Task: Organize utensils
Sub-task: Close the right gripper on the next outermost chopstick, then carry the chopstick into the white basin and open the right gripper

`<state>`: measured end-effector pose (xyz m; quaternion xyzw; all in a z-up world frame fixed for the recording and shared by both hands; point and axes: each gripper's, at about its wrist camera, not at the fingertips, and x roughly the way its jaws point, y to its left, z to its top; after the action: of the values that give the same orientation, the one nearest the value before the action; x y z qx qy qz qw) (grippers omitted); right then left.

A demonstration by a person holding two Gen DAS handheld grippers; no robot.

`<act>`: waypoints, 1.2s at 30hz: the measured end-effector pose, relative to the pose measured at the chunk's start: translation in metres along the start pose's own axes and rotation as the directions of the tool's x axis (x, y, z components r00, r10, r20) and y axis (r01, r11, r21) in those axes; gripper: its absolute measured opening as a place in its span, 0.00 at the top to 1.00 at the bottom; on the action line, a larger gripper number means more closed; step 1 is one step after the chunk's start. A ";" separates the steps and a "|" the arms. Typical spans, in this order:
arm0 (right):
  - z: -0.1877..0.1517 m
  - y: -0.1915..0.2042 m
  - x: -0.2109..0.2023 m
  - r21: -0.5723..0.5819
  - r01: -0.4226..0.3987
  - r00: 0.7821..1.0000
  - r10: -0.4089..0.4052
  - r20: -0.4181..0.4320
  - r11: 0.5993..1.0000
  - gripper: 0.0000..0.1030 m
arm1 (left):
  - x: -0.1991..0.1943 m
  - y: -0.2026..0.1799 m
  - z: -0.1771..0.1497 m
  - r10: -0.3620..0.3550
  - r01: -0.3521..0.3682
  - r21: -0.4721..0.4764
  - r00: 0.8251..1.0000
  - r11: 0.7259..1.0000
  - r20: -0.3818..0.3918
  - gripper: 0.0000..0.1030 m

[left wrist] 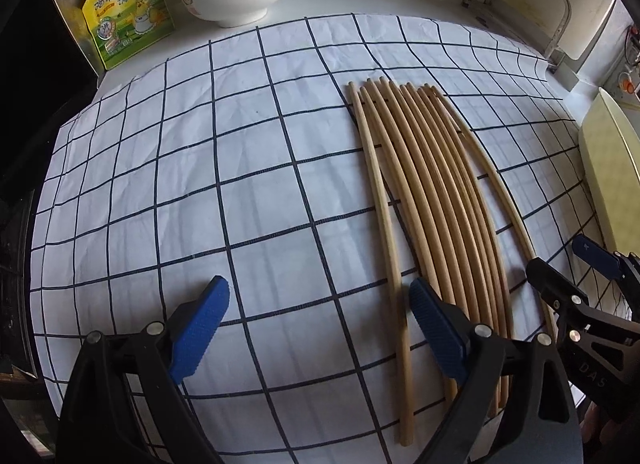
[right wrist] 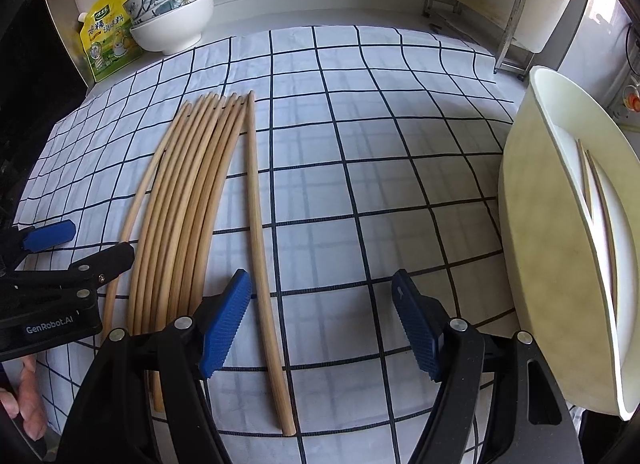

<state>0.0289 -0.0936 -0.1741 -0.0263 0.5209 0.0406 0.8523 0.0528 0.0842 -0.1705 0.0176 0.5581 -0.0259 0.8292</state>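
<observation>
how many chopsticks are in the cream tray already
2 chopsticks, side by side inside the cream tray at the cloth's right edge; more may be hidden behind its near wall.

Both fisheye views are sharp and evenly daylit, with black vignetting at the corners. The checked cloth (left wrist: 240,168) bows strongly toward the edges, and the chopsticks (left wrist: 432,192) curve with it. Soft streaked shadows fall across the cloth near them. The white bowl (right wrist: 176,30) shows mild glare.

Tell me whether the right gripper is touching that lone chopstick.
Cannot tell. In the right wrist view the right gripper is open astride the lone chopstick; its left fingertip looks adjacent.
</observation>
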 end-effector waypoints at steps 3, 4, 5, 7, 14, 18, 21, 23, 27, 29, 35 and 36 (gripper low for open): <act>0.002 0.001 0.001 -0.016 0.008 1.000 -0.008 0.010 1.000 0.32 | 0.001 0.001 0.000 0.004 -0.004 -0.014 1.000 1.000 0.017 0.12; 0.002 0.003 0.003 -0.024 0.011 1.000 -0.011 0.014 1.000 0.32 | 0.001 0.002 0.000 0.005 -0.005 -0.017 1.000 1.000 0.021 0.13; 0.003 0.004 0.003 -0.031 0.010 1.000 -0.009 0.020 0.999 0.32 | 0.001 0.002 0.001 0.008 -0.007 -0.021 1.000 1.000 0.027 0.15; 0.004 0.006 0.003 -0.047 0.010 0.999 -0.009 0.031 0.999 0.33 | -0.001 0.002 0.002 0.008 -0.007 -0.020 0.999 1.000 0.035 0.22; 0.007 0.014 0.004 -0.093 0.015 0.997 -0.009 0.071 0.996 0.47 | -0.008 -0.009 0.007 -0.015 0.014 0.015 0.999 1.000 0.050 0.70; 0.007 0.020 0.003 -0.118 -0.032 0.997 0.040 0.060 0.992 0.67 | -0.009 -0.008 0.007 -0.028 0.028 0.012 0.999 1.000 0.042 0.88; 0.011 0.023 0.004 -0.126 -0.042 0.998 0.047 0.043 0.991 0.93 | -0.008 -0.004 0.009 -0.051 0.051 0.002 0.998 0.999 0.025 0.93; 0.013 0.024 0.005 -0.119 -0.046 0.998 0.051 0.034 0.992 0.94 | -0.008 -0.002 0.010 -0.069 0.069 -0.006 0.998 0.998 0.012 0.93; 0.014 0.021 0.004 -0.074 -0.075 0.997 0.077 0.019 0.994 0.94 | -0.013 0.005 0.009 -0.094 0.094 -0.019 0.996 0.995 -0.002 0.93; 0.015 0.019 -0.001 -0.054 -0.089 0.996 0.091 0.026 0.995 0.94 | -0.019 0.008 0.008 -0.096 0.096 -0.017 0.995 0.995 -0.003 0.93; 0.021 0.018 -0.025 -0.028 -0.133 0.989 0.135 0.059 0.991 0.94 | -0.039 0.010 0.005 -0.093 0.093 -0.004 0.996 0.996 0.002 0.93; 0.020 0.018 -0.029 -0.025 -0.143 0.987 0.144 0.064 0.989 0.94 | -0.044 0.010 0.006 -0.091 0.091 -0.004 0.996 0.996 0.009 0.93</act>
<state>0.0321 -0.0753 -0.1390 0.0041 0.4927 0.1079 0.8635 0.0421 0.0953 -0.1272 -0.0096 0.5546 -0.0623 0.8297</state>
